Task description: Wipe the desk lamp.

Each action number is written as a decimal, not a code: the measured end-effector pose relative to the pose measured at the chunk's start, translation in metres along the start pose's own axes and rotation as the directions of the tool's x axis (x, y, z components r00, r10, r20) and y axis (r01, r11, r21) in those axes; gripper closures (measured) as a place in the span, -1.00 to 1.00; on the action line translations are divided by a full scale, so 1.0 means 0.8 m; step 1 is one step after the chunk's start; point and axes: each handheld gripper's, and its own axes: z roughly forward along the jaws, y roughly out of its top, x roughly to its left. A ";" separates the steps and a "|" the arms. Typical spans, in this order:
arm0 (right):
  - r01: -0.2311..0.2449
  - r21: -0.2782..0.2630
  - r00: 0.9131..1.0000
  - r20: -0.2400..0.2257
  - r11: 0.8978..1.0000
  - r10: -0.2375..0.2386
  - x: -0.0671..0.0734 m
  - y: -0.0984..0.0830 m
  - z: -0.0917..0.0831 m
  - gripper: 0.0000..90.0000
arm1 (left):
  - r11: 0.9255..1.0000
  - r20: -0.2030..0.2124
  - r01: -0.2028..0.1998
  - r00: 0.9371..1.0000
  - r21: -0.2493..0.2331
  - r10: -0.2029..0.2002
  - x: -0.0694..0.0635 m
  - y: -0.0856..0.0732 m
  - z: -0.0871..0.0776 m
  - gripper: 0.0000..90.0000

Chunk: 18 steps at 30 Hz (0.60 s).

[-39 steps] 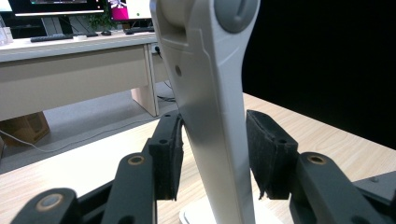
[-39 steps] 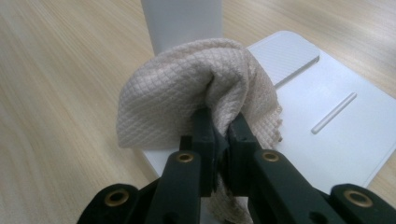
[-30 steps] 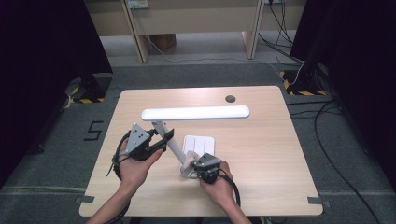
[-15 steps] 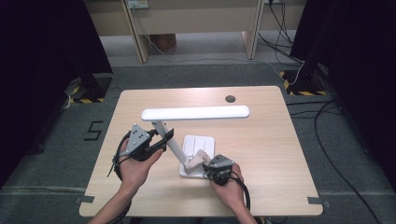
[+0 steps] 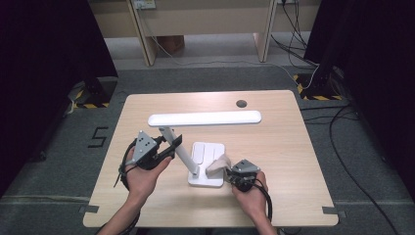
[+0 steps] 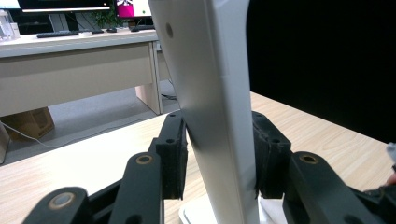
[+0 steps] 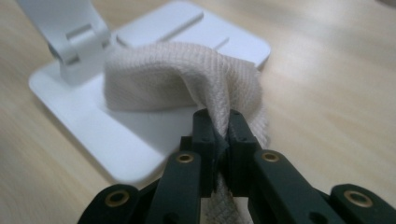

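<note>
Lamp (image 5: 203, 119) and cloth (image 5: 219, 164) are seen in the high view at the centre of the table (image 5: 293, 147): the lamp's flat base lies just below the middle of the frame, its arm slants up to the left, and its long head runs across above. The left gripper (image 5: 171, 144), left of centre, is closed around the arm. The right gripper (image 5: 234, 172), lower and right of centre, holds the cloth against the base's right edge.

In the left gripper view, the white arm (image 6: 212, 116) fills the middle of the frame, and the jaws are pressed on its two sides. The arm looks rigid and smooth, so it is best held on its flat faces, low down.

In the right gripper view, the jaws are pinched on a fold of the beige cloth (image 7: 187, 77), whose free part is draped over the base (image 7: 93, 121) at upper centre, just beside the hinge. The cloth is judged soft and light; a bunched fold gives the surest hold.
</note>
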 end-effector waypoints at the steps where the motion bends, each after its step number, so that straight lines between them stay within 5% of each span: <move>1: 0.003 -0.016 1.000 0.001 1.000 -0.003 0.000 0.006 0.000 0.89 | 1.000 -0.001 0.001 1.000 0.000 -0.001 0.000 0.000 0.000 0.36; 11: 0.076 -0.074 0.996 -0.046 0.994 -0.080 0.028 0.085 0.046 0.88 | 1.000 0.008 0.016 1.000 -0.007 -0.016 0.000 -0.005 0.000 0.33; 18: 0.078 -0.027 0.992 -0.101 0.997 -0.081 0.039 0.092 0.082 0.88 | 1.000 0.015 0.028 1.000 -0.003 -0.028 -0.001 -0.010 0.002 0.33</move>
